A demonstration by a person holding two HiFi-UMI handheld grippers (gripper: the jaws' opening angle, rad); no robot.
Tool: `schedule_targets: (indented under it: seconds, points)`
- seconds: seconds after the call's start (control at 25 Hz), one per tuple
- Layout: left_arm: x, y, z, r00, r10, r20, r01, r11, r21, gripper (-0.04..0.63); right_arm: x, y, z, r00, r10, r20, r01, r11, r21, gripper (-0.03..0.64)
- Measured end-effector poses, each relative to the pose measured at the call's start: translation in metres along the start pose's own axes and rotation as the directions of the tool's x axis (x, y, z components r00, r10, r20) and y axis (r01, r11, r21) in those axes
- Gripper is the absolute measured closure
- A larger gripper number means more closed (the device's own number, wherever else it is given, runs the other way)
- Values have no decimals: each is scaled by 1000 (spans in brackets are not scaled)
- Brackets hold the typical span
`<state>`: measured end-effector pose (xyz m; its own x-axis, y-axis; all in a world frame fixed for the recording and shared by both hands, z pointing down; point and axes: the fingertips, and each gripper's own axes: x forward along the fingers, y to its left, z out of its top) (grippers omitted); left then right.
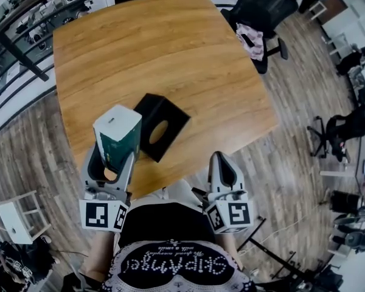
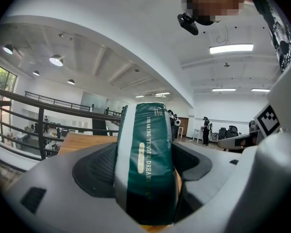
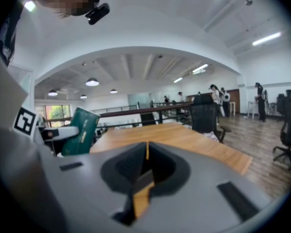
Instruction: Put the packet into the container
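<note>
The left gripper (image 1: pixel 109 160) has its jaws pinching the packet (image 1: pixel 117 132). In its own view the jaws press on the two broad faces of the green and white packet (image 2: pixel 148 164), with no gap on either side. The packet's long axis runs along the jaws, so it stands out well past the fingertips with its white end face turned up toward the head camera. It appears to be carried clear of the table (image 1: pixel 170 47) rather than resting on it. The container (image 1: pixel 147 108), a flat black box with an oval opening in its upper face, lies on the table just ahead of this gripper's tips and a little to their right. Its corner points back toward the packet, and the oval slants away from the tool. That is probably the relation the next move depends on: the packet's long axis points up and out, while the opening faces upward, so the packet likely needs turning end-down or laying flat over the oval. Whether the packet would pass through the opening cannot be judged here. The right gripper (image 1: pixel 224 163) hangs back near the table's edge, farther from the container than the left one. Its jaws are pressed together on nothing, with only a thin seam visible in its own view (image 3: pixel 146 159).
</note>
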<state>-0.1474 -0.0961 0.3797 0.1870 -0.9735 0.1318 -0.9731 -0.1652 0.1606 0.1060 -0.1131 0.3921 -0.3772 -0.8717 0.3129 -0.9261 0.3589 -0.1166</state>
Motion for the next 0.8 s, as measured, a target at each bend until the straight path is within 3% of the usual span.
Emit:
schedule_targets:
  seconds: [0.8]
  points:
    - [7,-5,9,992,128,18,-128,992,-17,224,38,-13,26,991,130,19,-130,991,-38,581]
